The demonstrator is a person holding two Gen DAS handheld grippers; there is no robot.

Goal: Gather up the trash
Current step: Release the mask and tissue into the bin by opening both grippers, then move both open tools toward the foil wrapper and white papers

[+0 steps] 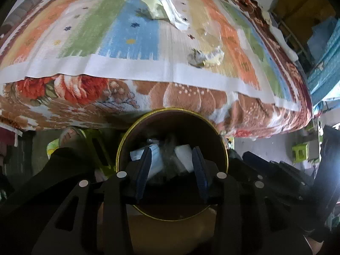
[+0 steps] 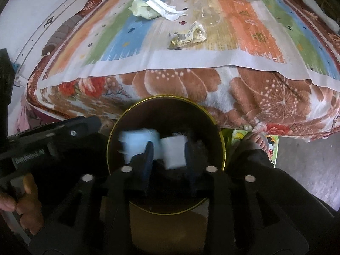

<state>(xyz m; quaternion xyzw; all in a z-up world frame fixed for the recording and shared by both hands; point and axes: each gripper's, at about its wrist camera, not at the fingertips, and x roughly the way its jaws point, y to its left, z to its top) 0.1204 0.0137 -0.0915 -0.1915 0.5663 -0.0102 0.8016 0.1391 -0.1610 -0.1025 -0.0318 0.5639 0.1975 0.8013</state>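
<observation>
Beside the striped bed cover point(image 1: 131, 34), both claws gape above the gold-rimmed bin point(image 1: 136, 127)

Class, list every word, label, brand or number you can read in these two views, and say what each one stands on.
None can be read.
Crumpled gold-and-white wrapper on the striped cloth: print too small and blurred.
Black device body at the left of the right wrist view: pale lettering, too blurred.
</observation>
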